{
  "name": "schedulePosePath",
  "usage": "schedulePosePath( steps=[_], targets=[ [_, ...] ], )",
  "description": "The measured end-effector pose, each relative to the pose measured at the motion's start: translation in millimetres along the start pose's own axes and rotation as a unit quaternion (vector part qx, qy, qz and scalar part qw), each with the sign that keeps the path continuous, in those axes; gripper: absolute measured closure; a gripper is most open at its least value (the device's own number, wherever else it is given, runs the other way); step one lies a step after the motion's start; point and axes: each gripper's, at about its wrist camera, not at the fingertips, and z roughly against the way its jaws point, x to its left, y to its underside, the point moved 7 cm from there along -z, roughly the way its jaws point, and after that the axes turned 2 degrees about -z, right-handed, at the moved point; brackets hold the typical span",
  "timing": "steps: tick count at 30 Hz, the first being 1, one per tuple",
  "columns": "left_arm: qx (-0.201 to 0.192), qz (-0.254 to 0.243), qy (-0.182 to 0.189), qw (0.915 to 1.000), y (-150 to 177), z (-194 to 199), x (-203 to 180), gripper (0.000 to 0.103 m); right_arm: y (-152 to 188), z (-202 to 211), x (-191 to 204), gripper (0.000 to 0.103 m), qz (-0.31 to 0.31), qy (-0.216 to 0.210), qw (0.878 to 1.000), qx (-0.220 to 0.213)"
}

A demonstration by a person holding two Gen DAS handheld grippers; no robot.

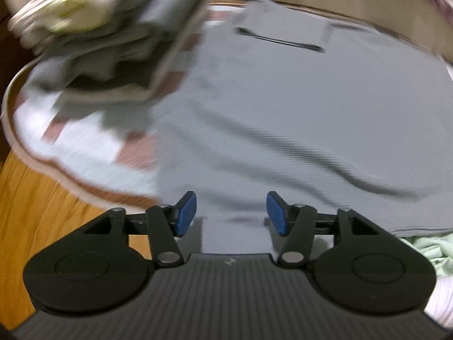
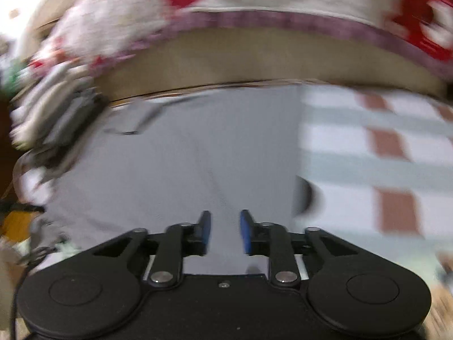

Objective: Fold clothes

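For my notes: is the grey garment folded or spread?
Spread. The grey garment lies flat over the checked cloth, wrinkled, with no gripper holding it.

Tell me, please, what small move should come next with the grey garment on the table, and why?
Probably lower the left gripper onto the near edge of the grey garment and pinch it. Both it and the right gripper are open and empty above the cloth, which lies spread flat on the checked tablecloth, apparently ready for another fold.
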Motion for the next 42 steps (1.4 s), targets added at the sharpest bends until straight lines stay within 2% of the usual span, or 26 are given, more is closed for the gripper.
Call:
schedulePosePath(
  steps=[2,5,8,12,13,14,15,17,19,21,23,26,28,29,30,31,32,33,34,36,37,38,39,40,42],
  targets=[
    [0.009,0.048,0.023,0.9985,5.5,2.2,22.4,0.043,-13.1,-20.7,40.5,0.073,0.051,-0.052,0.997,0.007],
    [0.028,0.132,0.073,0.9881,18.6,0.7,48.3,0.042,-25.2,-59.8,107.9,0.073,0.128,-0.126,0.983,0.025],
    [0.040,0.158,0.098,0.9818,22.8,-9.5,53.3,0.034,-25.9,-103.2,184.8,0.073,0.221,-0.189,0.955,0.054],
    [0.082,0.156,0.143,0.9738,23.6,-34.2,43.1,0.034,1.1,-135.1,269.9,0.073,0.298,-0.266,0.909,0.120],
    [0.096,0.144,0.171,0.9699,24.1,-39.3,36.1,0.042,10.0,-137.4,286.1,0.072,0.310,-0.287,0.895,0.139],
    [0.100,0.122,0.197,0.9676,24.0,-39.6,27.2,0.072,20.1,-139.7,301.7,0.063,0.323,-0.308,0.880,0.163],
    [0.096,0.099,0.211,0.9678,23.4,-36.4,20.1,0.086,30.4,-139.4,313.0,0.051,0.339,-0.319,0.867,0.180],
    [0.076,0.065,0.229,0.9681,22.6,-25.5,10.5,0.094,48.3,-135.7,328.4,0.039,0.379,-0.318,0.846,0.197],
    [0.056,0.055,0.236,0.9685,21.8,-17.5,9.3,0.097,63.3,-139.7,335.1,0.038,0.417,-0.302,0.829,0.217],
    [0.038,0.073,0.237,0.9680,18.8,-14.7,15.4,0.098,75.1,-146.3,336.0,0.038,0.442,-0.282,0.819,0.232],
    [0.020,0.096,0.240,0.9658,14.4,-12.1,21.8,0.099,78.0,-149.8,336.6,0.031,0.446,-0.275,0.821,0.227],
    [-0.014,0.113,0.250,0.9615,6.3,-3.5,26.3,0.099,77.3,-153.1,337.9,0.032,0.455,-0.260,0.826,0.206],
    [-0.022,0.123,0.256,0.9586,0.2,-2.5,26.5,0.099,77.0,-154.8,339.0,0.033,0.468,-0.250,0.827,0.185],
    [-0.022,0.131,0.260,0.9565,-5.0,-5.0,26.9,0.099,76.8,-156.6,340.9,0.042,0.476,-0.245,0.827,0.171],
    [-0.020,0.139,0.264,0.9542,-11.1,-8.1,27.5,0.099,75.1,-160.1,343.7,0.061,0.484,-0.236,0.828,0.157],
    [-0.019,0.150,0.267,0.9516,-18.2,-13.1,28.3,0.099,71.3,-164.0,345.6,0.071,0.486,-0.227,0.831,0.144],
    [-0.019,0.160,0.270,0.9491,-26.3,-19.5,29.0,0.099,66.7,-168.0,346.9,0.089,0.485,-0.218,0.836,0.133],
    [-0.019,0.168,0.274,0.9467,-35.9,-26.7,29.3,0.099,59.7,-171.9,345.6,0.099,0.475,-0.211,0.845,0.124],
    [-0.018,0.177,0.278,0.9440,-45.8,-34.4,29.6,0.099,51.6,-176.1,342.3,0.099,0.459,-0.205,0.856,0.119],
    [-0.022,0.179,0.263,0.9476,-63.3,-54.0,29.8,0.093,32.5,-191.8,329.7,0.099,0.396,-0.198,0.888,0.125],
    [-0.025,0.174,0.241,0.9545,-68.6,-61.2,31.2,0.077,23.6,-201.0,317.8,0.099,0.350,-0.193,0.906,0.136],
    [-0.029,0.166,0.214,0.9622,-72.8,-67.2,33.1,0.051,15.2,-210.7,303.2,0.099,0.298,-0.187,0.924,0.152],
    [-0.040,0.156,0.197,0.9672,-72.5,-68.4,35.1,0.044,6.8,-220.3,288.8,0.098,0.244,-0.181,0.938,0.166],
    [-0.055,0.145,0.182,0.9710,-70.7,-68.0,37.1,0.042,0.4,-229.1,272.8,0.098,0.196,-0.167,0.950,0.174],
    [-0.049,0.143,0.188,0.9706,-60.3,-66.4,44.3,0.042,-7.2,-244.4,237.4,0.097,0.103,-0.133,0.967,0.189]
  ],
)
